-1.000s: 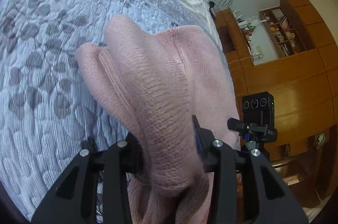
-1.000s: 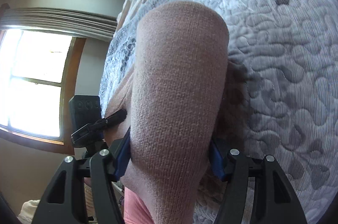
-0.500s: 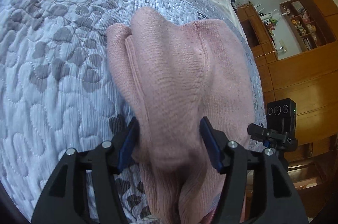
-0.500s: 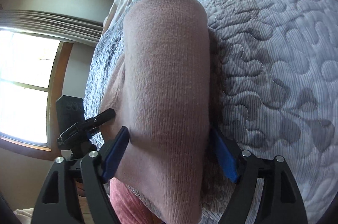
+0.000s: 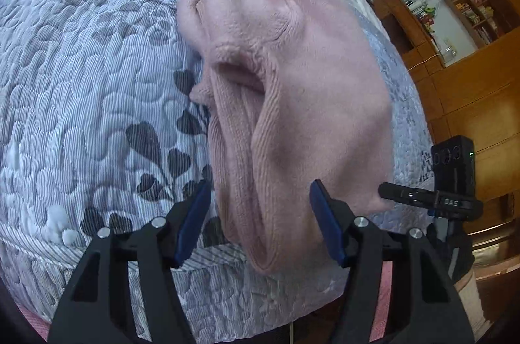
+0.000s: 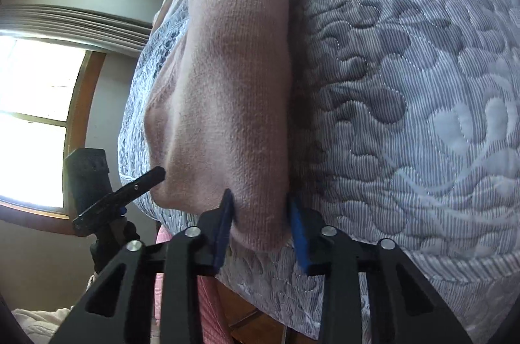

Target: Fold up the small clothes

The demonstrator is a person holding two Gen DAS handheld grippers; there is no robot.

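Bare quilt lay open left of the sweater; the other gripper crowded its right edge.

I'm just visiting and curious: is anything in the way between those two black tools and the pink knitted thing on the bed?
Nothing visible. The pink knit garment lies folded on the quilted bedspread, its near end directly between the blue pads of the left tool and the right tool. Both sets of fingers straddle it.
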